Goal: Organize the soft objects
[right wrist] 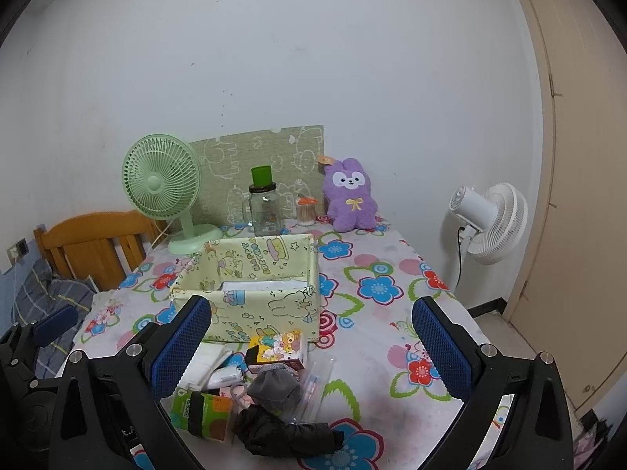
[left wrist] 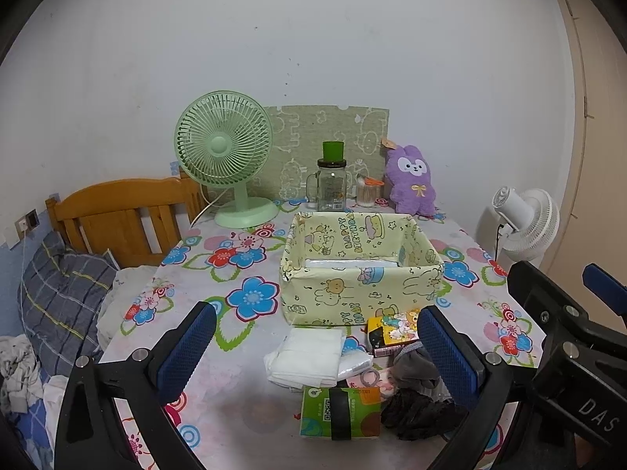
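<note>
Left wrist view: my left gripper (left wrist: pixel 317 348) hangs wide open over the near edge of the table (left wrist: pixel 219 274), holding nothing. Right gripper (right wrist: pixel 313 348) likewise spread wide and empty, just beside it.

Soft pile lies in front of the yellow fabric box (left wrist: pixel 360 266), touching or overlapping:
- folded white cloth (left wrist: pixel 307 356), flat, limp, light; pinch through the stacked edge or layers will peel apart.
- grey sock (right wrist: pixel 274 385), bunched, easy to pinch at the crown.
- black garment (right wrist: pixel 286 432), crumpled and slack; take the thickest fold, expect it to trail.
- green tissue pack (left wrist: pixel 341 411) and cartoon pack (left wrist: pixel 394 329), squashy, slick wrap; grip across the narrow sides.

Box sits open, something pale flat on its floor. My guess: sorting has barely begun.
</note>
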{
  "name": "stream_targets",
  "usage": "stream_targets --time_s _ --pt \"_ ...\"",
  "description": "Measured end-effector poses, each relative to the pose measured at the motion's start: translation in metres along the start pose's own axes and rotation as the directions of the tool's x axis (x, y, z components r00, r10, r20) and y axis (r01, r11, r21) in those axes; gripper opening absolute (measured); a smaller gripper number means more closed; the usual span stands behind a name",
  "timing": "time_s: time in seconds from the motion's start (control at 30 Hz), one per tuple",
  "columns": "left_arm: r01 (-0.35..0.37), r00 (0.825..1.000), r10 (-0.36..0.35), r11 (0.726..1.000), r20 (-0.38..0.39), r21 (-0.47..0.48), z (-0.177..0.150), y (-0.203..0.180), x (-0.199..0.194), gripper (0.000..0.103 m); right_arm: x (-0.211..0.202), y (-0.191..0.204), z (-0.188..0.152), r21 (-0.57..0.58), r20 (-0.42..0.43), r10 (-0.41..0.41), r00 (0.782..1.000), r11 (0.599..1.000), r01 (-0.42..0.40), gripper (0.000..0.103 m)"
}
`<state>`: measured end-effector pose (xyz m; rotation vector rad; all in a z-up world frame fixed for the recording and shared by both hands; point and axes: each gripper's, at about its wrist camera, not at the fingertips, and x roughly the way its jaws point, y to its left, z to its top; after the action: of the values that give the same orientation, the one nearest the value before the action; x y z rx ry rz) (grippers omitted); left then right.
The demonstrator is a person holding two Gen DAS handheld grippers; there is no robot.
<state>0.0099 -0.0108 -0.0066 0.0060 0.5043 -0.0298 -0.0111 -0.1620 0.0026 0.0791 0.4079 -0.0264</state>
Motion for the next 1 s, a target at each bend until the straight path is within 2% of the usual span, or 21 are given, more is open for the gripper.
stream_targets --time_s 1.0 --pt "0.001 1.000 -0.001 1.000 0.006 0.003 0.0015 -0.0025 -0.0038 0.102 -0.0064 -0.0029 0.0004 0.011 0.003 -0.012 1.000 1.000 0.012 0.103"
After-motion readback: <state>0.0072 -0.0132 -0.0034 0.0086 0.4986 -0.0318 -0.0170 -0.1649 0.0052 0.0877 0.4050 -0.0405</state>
